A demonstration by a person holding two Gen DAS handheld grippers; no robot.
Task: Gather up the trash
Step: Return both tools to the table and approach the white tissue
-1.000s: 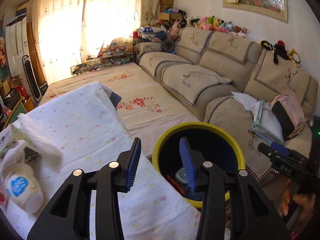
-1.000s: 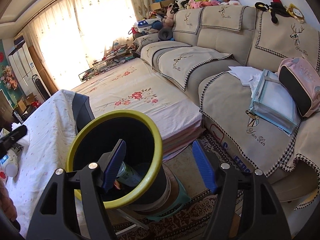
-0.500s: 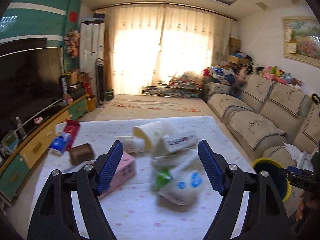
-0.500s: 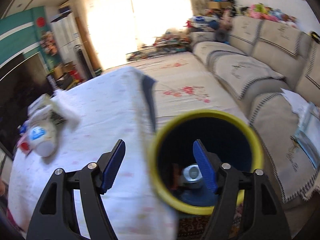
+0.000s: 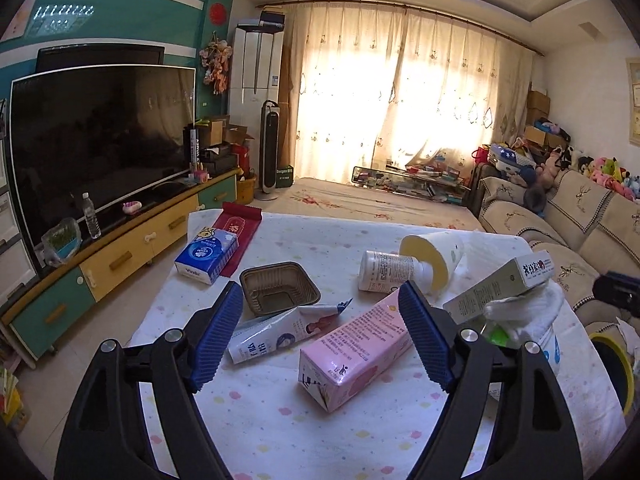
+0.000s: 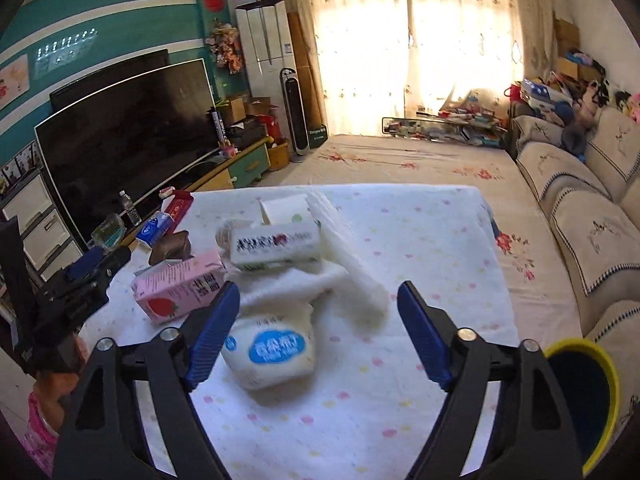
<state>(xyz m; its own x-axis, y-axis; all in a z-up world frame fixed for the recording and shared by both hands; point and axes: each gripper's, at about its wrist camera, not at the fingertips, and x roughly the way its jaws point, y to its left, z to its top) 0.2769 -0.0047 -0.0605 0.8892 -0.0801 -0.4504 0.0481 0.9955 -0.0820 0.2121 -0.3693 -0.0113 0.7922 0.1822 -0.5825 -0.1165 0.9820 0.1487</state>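
Trash lies on a table with a dotted white cloth. My left gripper is open and empty above a pink carton, with a crumpled wrapper, a brown tray, a white bottle and a paper cup beyond. My right gripper is open and empty over a white cup with a blue label. A white box and tissue lie behind it. The yellow-rimmed bin stands at the table's right.
A blue tissue pack and a red packet lie at the table's far left. A TV on a low cabinet stands left, a sofa right. The left gripper shows in the right wrist view.
Both grippers swung left from the bin to the table. The left jaws opened wider. Both now face the trash pile.
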